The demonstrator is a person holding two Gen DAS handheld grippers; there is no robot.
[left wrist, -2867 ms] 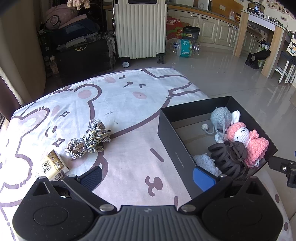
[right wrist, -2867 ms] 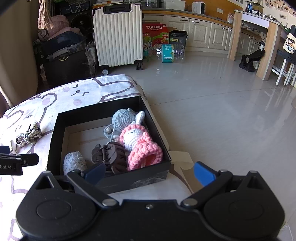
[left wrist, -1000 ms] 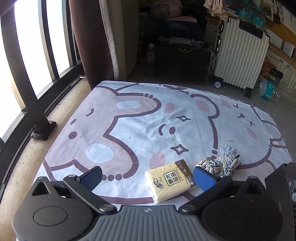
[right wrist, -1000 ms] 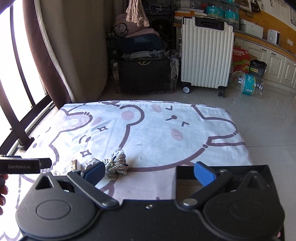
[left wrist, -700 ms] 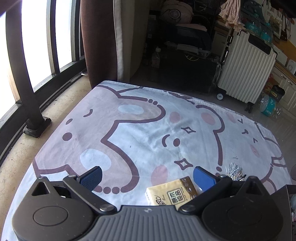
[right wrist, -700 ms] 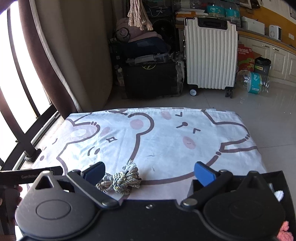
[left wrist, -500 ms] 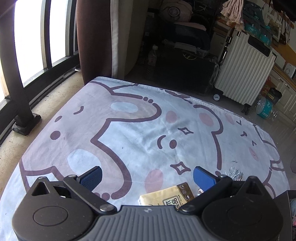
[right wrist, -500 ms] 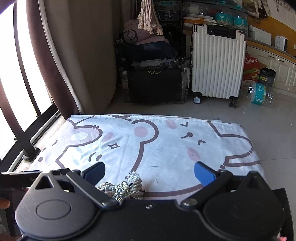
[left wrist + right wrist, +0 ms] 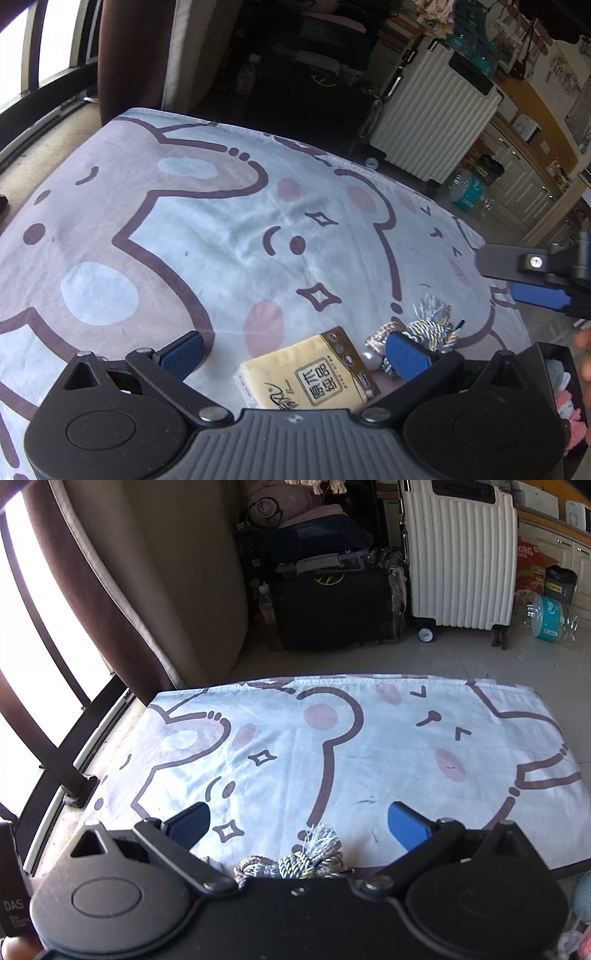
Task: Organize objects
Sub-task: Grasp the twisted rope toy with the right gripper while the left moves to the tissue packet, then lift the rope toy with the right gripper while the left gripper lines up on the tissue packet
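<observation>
Below, at the bottom centre of the left wrist view, a flat yellow soft-plastic tissue packet (image 9: 308, 373) lies on the bear-printed white cloth over the tabletop (image 9: 221, 229), between the wide-open jaws of the left gripper (image 9: 295, 354). It likely handles light, squashy and slightly slick; pinching across its short sides seems safest. Just right of it sits a knotted grey-and-gold rope bundle (image 9: 295, 860), soft and easily snagged, near the right gripper (image 9: 299, 823), jaws also wide and empty.
</observation>
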